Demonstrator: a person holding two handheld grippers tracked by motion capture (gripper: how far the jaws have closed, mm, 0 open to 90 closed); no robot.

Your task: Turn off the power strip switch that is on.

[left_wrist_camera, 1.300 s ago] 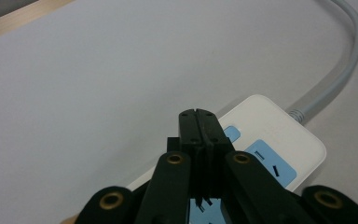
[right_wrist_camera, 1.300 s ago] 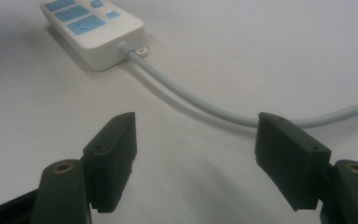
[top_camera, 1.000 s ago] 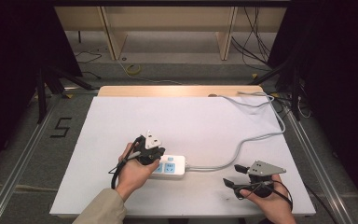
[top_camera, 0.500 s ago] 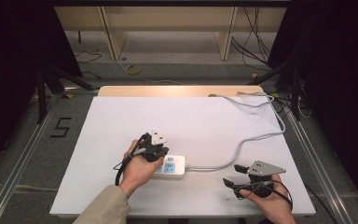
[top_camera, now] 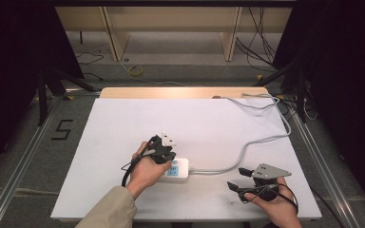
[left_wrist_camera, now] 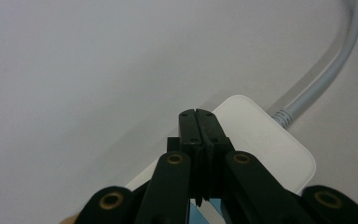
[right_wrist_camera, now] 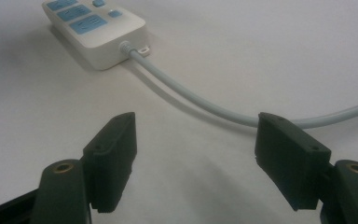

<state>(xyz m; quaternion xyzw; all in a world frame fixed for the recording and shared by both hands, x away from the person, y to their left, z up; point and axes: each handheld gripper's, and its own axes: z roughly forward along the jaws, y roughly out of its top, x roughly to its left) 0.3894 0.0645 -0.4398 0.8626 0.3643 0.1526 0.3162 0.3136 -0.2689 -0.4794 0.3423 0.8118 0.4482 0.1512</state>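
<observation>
A white power strip with blue sockets lies on the white table, near its front middle. Its grey cable runs right, then curves to the back edge. My left gripper is held in a hand over the strip's left end. In the left gripper view its jaws are pressed together with nothing between them, tips just above the strip. My right gripper rests open near the front right edge. In the right gripper view its gripper faces the cable and the strip, touching neither.
A wooden strip borders the table's far edge. Shelf legs and loose cables stand on the floor behind it. A "5" mark is on the floor at the left. Metal rails run along both sides of the table.
My left gripper has shifted a little to the right, over the power strip's left end. The right gripper has stayed in place, open.
</observation>
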